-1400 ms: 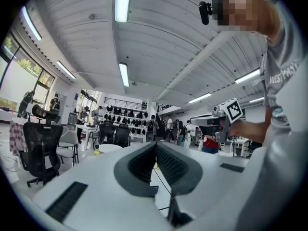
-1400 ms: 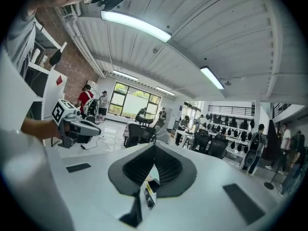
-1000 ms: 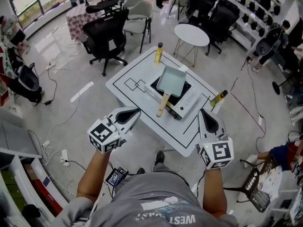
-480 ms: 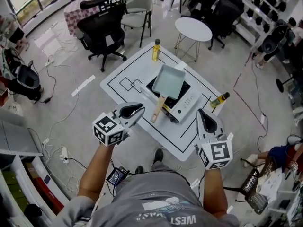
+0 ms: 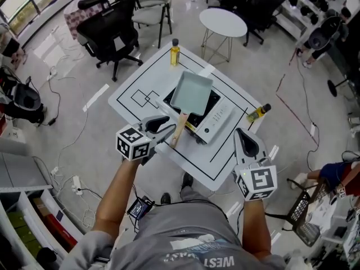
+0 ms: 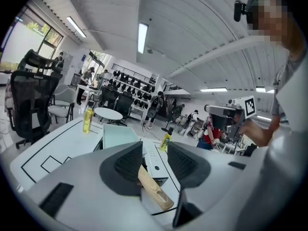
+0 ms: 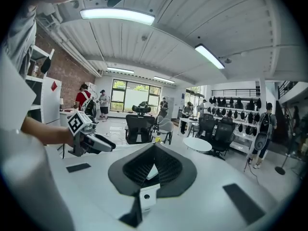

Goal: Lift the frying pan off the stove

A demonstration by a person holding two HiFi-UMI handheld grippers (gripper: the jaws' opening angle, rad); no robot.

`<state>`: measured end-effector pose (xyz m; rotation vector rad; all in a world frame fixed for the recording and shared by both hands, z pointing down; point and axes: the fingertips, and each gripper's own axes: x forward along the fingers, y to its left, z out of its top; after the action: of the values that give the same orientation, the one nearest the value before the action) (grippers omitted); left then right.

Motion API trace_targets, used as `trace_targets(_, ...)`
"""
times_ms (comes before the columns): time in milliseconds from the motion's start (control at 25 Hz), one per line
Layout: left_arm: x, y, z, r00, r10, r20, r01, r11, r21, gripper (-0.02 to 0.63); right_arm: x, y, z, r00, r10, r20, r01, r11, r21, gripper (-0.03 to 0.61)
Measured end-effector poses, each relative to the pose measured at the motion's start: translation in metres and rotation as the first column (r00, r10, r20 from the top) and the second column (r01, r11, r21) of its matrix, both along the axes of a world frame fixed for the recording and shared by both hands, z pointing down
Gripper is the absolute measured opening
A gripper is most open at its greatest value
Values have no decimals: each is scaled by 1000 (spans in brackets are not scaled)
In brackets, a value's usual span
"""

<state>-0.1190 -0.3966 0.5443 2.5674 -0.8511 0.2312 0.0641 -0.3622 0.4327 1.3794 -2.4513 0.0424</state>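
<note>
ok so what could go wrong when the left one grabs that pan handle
The left hand-held gripper has its jaws opening around the end of the wooden handle. Gripped that far out, the frying pan could sag or twist coming off the portable stove. The right hand-held gripper is shut and off to the side, not steadying it.

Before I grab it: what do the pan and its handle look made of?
The pan looks like coated metal: matte pale blue-green, thin square walls. The handle looks like unpainted wood: light tan, smooth, matte; grain can't be made out.
</note>
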Motion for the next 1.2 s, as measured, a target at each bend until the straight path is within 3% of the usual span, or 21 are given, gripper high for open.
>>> trace_targets(400, 29, -35, 62, 998, -1, -62, -12, 980, -200, 299, 23, -15, 18, 999, 32, -9, -33, 999, -40, 12)
trace_targets(600, 38, -44, 95, 999, -3, -52, -12, 959, -282, 331, 32, -22, 27, 999, 41, -12, -42, 998, -56, 12)
trace_targets(800, 45, -49, 119, 995, -8, -98, -29, 930, -367, 357, 41, -27, 37, 999, 49, -15, -49, 996, -73, 12)
trace_targets(1000, 55, -50, 129, 979, 0, -206, -94, 888, -450, 357, 48, -29, 45, 999, 51, -15, -52, 995, -85, 12)
trace_targets(1200, 69, -49, 140, 967, 35, -254, -164, 846, -507, 356, 50, -30, 49, 999, 47, -15, -49, 995, -91, 12)
